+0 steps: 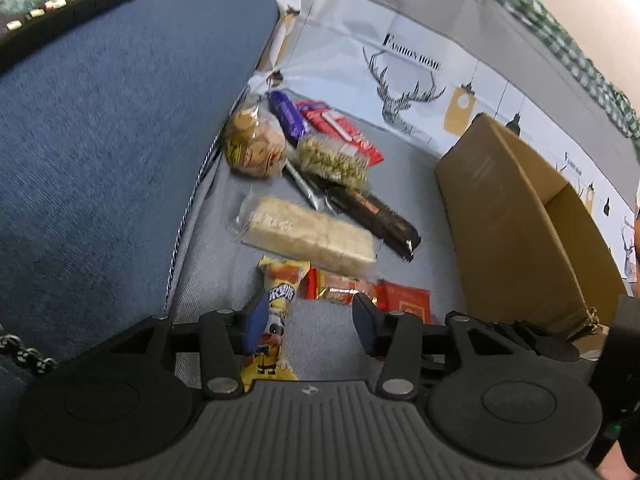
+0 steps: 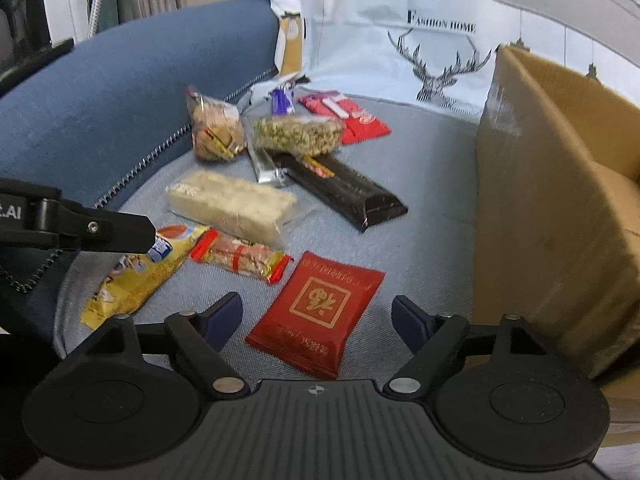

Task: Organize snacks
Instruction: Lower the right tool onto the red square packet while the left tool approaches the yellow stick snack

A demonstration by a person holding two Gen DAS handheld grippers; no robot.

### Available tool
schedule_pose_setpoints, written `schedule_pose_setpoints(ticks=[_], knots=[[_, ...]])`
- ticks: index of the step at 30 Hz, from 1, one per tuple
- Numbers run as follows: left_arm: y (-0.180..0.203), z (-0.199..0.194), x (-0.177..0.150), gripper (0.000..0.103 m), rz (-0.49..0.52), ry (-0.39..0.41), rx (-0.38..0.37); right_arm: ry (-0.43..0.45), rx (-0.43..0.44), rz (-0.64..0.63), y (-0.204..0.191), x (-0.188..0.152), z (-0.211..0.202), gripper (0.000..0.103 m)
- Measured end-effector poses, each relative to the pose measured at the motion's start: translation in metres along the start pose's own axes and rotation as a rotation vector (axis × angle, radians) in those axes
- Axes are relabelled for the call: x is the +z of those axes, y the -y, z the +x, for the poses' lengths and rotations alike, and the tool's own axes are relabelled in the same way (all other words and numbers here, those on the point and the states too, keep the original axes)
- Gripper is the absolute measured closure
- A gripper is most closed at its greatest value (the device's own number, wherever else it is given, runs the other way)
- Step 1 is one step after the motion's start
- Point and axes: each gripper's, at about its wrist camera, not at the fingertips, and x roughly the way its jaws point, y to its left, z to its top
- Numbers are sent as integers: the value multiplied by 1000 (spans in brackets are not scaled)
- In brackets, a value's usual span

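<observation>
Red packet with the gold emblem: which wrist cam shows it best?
Right wrist. The red packet lies whole and unobstructed between the open right gripper fingers. In the left wrist view, the left gripper finger covers part of it.

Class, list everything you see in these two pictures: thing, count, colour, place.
yellow snack pack: 1, yellow, nearest left, by left tongs
red packet: 1, red with gold print, front centre
red-ended bar: 1, beside yellow pack
pale wafer block: 1, cream, middle
black bar: 1, right of wafers
green snack bag: 1, behind
cookie bag: 1, tan, back left
cardboard box: 1, brown, right
sofa seat: grey-blue
left tongs: open
right tongs: open
</observation>
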Motion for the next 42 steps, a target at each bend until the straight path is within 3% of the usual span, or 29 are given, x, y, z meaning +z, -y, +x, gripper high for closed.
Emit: schedule_pose_setpoints(ticks=[4,5,6,7,11,14,16,22,23,24,26,28,36,40,42], knots=[[1,5,-1,51,6,-28,17,-35,-14,4,0,-1,10,24],[1,5,-1,51,5,-32,18,-34,-13,5,1,-2,11,30],[2,6,-1,51,5,-37,18,-28,-8,3,2,-2,10,45],[2,7,-1,51,5,-44,18,-20,3,-4,2,-1,8,51],[3,13,-1,51,0,-77,21,-15,31,-1,5,-1,1,60],[3,17,-1,51,-1,-99,29,13,39,-35,2,-2,-11,85],[3,18,-1,51,-3,-109,32,30,70,-48,3,-4,-21,87],[3,20,-1,52,-22,-131,42,14,109,-85,8,-22,-34,86],[3,21,0,53,-22,-136,47,27,110,-94,7,-23,-37,80],[3,22,-1,57,-20,-139,51,36,108,-101,7,-24,-39,68],[4,23,-1,73,-13,-146,57,59,107,-93,8,-23,-42,52],[4,23,-1,85,-11,-144,61,76,114,-74,8,-19,-43,46],[2,19,-1,87,-11,-141,35,50,103,-58,-8,-8,-17,27],[2,25,-1,86,-15,-170,33,-25,51,-54,-14,-9,4,24],[2,27,-1,86,-18,-180,36,-18,40,-69,-16,-9,5,25]])
